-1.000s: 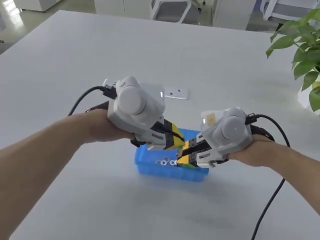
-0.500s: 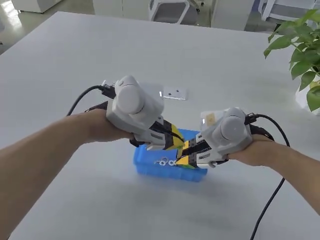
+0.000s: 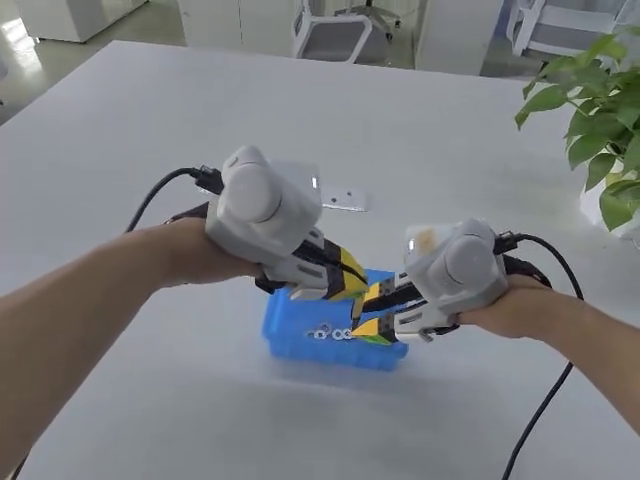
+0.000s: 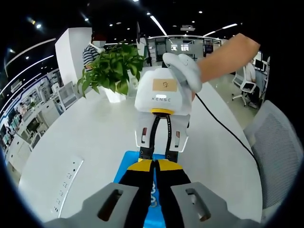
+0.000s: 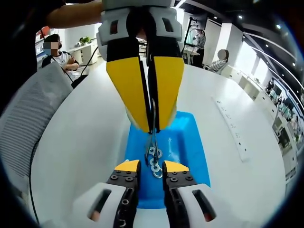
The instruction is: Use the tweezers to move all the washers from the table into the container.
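A shallow blue rectangular container (image 3: 285, 335) sits low in the centre of the head view. A small cluster of silver ring washers (image 5: 155, 167) lies on its floor. Thin metal tweezers (image 5: 151, 142) point tips-down over them, pinched between the left gripper's (image 5: 152, 129) yellow jaws.

The table (image 3: 130, 130) is wide, with a smooth, pale grey top. A blue container (image 3: 298, 338) stands on it, directly below the tips of the left gripper (image 3: 356, 284) and the right gripper (image 3: 364, 314). Beyond the left gripper, on the side away from the person, a flat silver socket plate (image 3: 342, 199) lies in the top, and the gripper's body partly hides it. Far out to the right of the right gripper, near the table's edge, stands a green plant (image 3: 585, 110) in a white pot (image 4: 114, 94).
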The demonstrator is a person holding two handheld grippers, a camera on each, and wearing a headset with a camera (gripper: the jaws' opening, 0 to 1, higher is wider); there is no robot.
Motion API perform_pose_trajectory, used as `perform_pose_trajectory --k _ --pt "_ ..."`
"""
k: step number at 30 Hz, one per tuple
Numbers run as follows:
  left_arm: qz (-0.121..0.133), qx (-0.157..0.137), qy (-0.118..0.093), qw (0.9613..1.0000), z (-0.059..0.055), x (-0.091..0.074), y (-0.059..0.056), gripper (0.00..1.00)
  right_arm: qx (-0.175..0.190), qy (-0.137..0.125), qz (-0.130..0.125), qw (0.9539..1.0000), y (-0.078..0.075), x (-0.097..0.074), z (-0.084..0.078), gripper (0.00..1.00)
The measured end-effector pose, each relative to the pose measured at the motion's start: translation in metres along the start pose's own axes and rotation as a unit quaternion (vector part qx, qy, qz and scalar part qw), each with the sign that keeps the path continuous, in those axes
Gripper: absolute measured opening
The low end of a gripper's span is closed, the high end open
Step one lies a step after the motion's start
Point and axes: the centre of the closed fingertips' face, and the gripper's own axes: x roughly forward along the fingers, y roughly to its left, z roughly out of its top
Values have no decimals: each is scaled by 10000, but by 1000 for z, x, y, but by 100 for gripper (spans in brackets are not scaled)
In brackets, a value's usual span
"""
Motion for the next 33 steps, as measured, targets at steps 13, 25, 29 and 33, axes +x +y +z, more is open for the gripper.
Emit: perform_pose_trajectory --k 13,25,29,33 --pt "98 119 -77 9999 25 -21 -10 5 460 -149 -467 9977 6 -36 6 28" --pt "-78 228 -63 9997 35 -33 -32 5 694 -291 -826 9937 19 -65 12 33" --pt "-150 275 -50 9995 39 -35 -42 5 659 -359 -860 9935 29 -70 16 32" --pt "-239 327 -69 9992 44 -36 -53 5 597 -452 -813 9939 40 -69 22 32"
